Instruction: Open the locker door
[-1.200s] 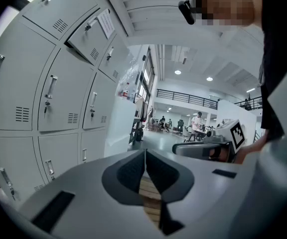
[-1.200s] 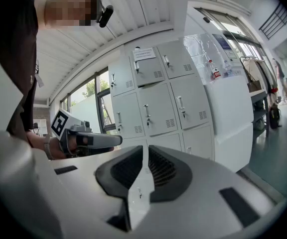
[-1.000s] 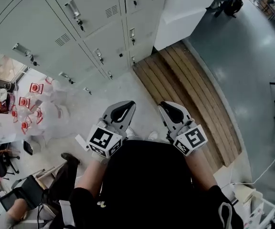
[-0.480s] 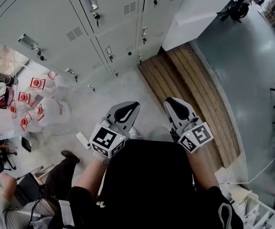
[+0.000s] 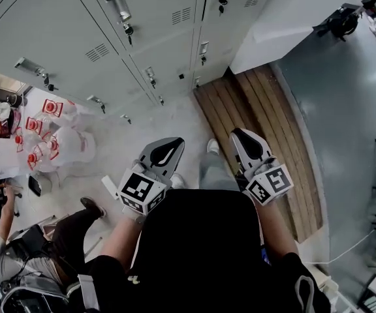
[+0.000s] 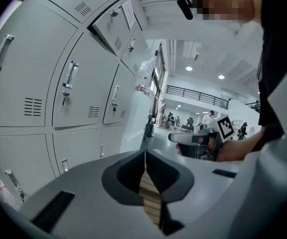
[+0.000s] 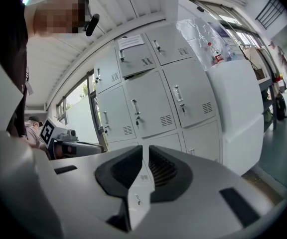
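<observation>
Two tools: the left tool [image 5: 172, 146] and the right tool [image 5: 241, 137], each with one marker cube [image 5: 138, 191]. The head view shows nine locker doors [image 5: 168, 52] with handles, three to a column. The right gripper view shows one ajar door [image 7: 133, 55]. One wooden platform [image 5: 260, 129]. One seated person [image 5: 12, 266]. The red-printed bags [image 5: 52, 143] are too bunched to count.

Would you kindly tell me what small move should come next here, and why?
Probably bring the right hand-held gripper forward toward a locker handle and open its jaws: it and the left hand-held gripper are shut, empty and short of the lockers.
</observation>
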A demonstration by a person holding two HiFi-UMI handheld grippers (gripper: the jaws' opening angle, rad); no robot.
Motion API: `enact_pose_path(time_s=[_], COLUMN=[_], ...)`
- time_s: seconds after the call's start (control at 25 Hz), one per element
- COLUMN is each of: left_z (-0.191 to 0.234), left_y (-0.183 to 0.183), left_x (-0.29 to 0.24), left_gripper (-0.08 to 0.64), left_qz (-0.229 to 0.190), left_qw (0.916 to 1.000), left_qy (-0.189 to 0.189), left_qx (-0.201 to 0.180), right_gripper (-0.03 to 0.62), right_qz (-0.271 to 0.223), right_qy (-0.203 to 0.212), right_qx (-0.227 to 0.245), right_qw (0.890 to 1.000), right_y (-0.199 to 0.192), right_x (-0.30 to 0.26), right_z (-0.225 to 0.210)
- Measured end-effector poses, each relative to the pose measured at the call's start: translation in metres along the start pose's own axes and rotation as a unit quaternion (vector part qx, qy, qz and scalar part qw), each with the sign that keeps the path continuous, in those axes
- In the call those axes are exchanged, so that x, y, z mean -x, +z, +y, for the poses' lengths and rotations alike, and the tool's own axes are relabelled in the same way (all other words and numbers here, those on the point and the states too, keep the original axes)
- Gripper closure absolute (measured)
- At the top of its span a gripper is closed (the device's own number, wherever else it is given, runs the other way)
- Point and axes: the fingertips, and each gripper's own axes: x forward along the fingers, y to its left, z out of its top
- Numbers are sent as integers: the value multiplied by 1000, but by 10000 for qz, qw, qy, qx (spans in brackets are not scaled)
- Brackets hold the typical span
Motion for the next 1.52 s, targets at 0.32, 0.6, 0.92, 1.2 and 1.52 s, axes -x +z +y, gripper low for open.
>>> enact_pose_path(time_s=[0.32, 0.6, 0.92, 1.2, 1.52], left_z=[24, 37, 56, 83, 118], left_y=[35, 46, 42, 31, 9], left_x=[-79, -124, -132, -129, -125], left_gripper=[535, 535, 535, 535, 535], left_qz=[27, 75, 180, 337, 550], left_qw=[9980, 9918, 9837, 9782, 9717], left_qy=[624, 1263, 1738, 1971, 2197], left_qx=[41, 206, 423, 567, 674], right_gripper=[537, 537, 535, 535, 472], right_qz=[246, 536, 877, 1102, 1496], right_qy=[659, 1147, 1309, 1146, 974], right_qx=[-45, -179, -178, -242, -46], right_qw=[9975, 9918, 9873, 9870, 9839], right_y=[17, 18, -13, -43, -88], right_x=[-45, -82, -135, -184, -254], right_z=[-81, -137, -171, -198, -228])
